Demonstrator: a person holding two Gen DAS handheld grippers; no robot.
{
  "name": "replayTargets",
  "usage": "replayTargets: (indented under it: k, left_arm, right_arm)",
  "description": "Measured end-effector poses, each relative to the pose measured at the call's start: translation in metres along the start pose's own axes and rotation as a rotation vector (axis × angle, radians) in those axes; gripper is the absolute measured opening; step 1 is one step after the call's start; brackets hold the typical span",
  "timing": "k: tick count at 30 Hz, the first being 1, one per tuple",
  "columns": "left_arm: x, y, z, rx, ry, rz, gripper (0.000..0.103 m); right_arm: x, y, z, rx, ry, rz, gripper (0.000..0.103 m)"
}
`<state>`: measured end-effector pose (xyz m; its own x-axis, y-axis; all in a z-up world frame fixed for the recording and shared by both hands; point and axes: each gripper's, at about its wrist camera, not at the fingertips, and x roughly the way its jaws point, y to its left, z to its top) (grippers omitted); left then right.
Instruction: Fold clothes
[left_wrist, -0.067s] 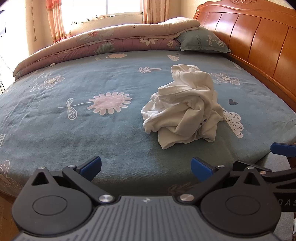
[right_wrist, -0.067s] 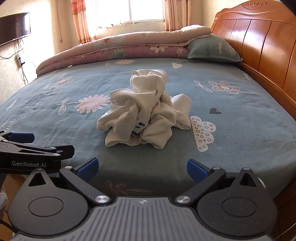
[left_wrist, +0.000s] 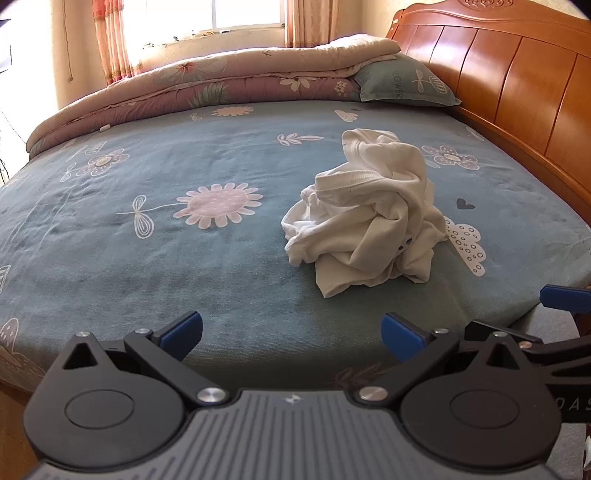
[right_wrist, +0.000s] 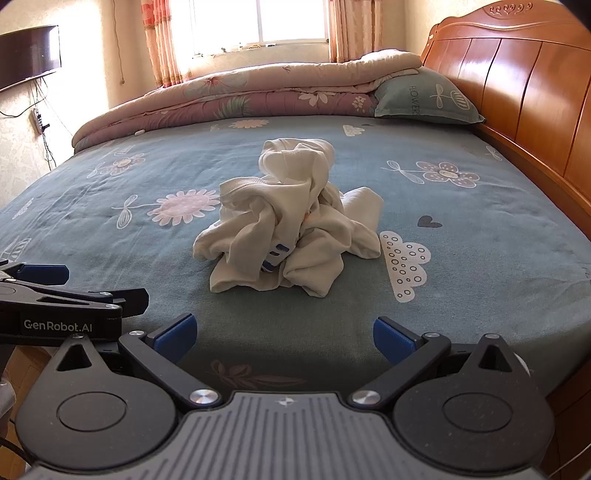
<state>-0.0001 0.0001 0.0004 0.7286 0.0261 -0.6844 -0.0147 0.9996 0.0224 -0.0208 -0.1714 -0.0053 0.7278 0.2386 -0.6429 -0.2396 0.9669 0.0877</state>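
A crumpled white garment (left_wrist: 369, 218) lies in a heap on the blue flowered bedsheet (left_wrist: 166, 258), right of centre in the left wrist view. In the right wrist view the same garment (right_wrist: 291, 218) sits dead ahead, with a bit of blue print showing in its folds. My left gripper (left_wrist: 291, 332) hangs wide open over the near edge of the bed, short of the heap and to its left, nothing between its blue pads. My right gripper (right_wrist: 282, 338) is also wide open and empty, just short of the heap. Each gripper shows at the side of the other's view.
A folded pink quilt (left_wrist: 207, 85) and a teal pillow (left_wrist: 402, 83) lie along the far side of the bed. The wooden headboard (left_wrist: 517, 96) runs down the right. A window with curtains (right_wrist: 258, 22) is behind, and a dark screen (right_wrist: 29, 51) hangs on the left wall.
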Motion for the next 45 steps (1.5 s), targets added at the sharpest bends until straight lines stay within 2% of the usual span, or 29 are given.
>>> replayTargets:
  k: [45]
  left_arm:
    - [0.0031, -0.0040, 0.0066, -0.013, 0.010, -0.013, 0.102]
  right_arm:
    - [0.0009, -0.0030, 0.0030, 0.018, 0.001, 0.004, 0.103]
